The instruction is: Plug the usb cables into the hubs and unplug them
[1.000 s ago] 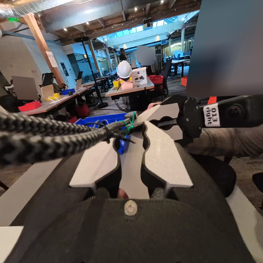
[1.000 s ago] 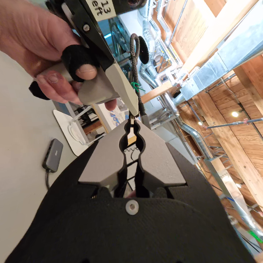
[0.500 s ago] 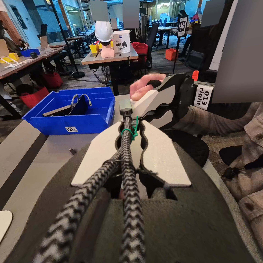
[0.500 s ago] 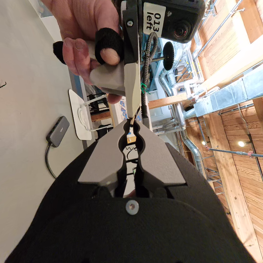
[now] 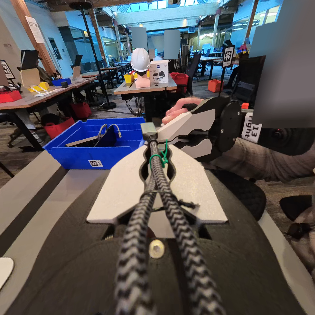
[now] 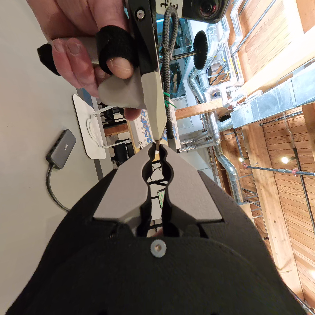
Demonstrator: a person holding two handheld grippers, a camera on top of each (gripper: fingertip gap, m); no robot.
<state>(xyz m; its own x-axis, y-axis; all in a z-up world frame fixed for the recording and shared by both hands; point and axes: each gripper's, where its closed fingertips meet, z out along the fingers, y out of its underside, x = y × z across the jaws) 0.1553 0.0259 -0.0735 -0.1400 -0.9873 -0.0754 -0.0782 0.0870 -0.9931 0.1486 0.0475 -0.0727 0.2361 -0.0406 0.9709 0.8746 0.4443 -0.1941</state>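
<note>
The left claw (image 5: 156, 150) is closed on the braided cable (image 5: 154, 163) just behind its plug; the right claw (image 6: 157, 148) pinches that plug's metal tip. The hub (image 6: 62, 148) lies apart on the tabletop (image 6: 25, 119), nothing plugged in yet

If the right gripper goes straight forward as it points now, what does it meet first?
Most likely the left gripper: its grey fingers stand right ahead of the right gripper, tips nearly touching. A small cable plug sits at that meeting point; whether the tips already touch is unclear.
</note>
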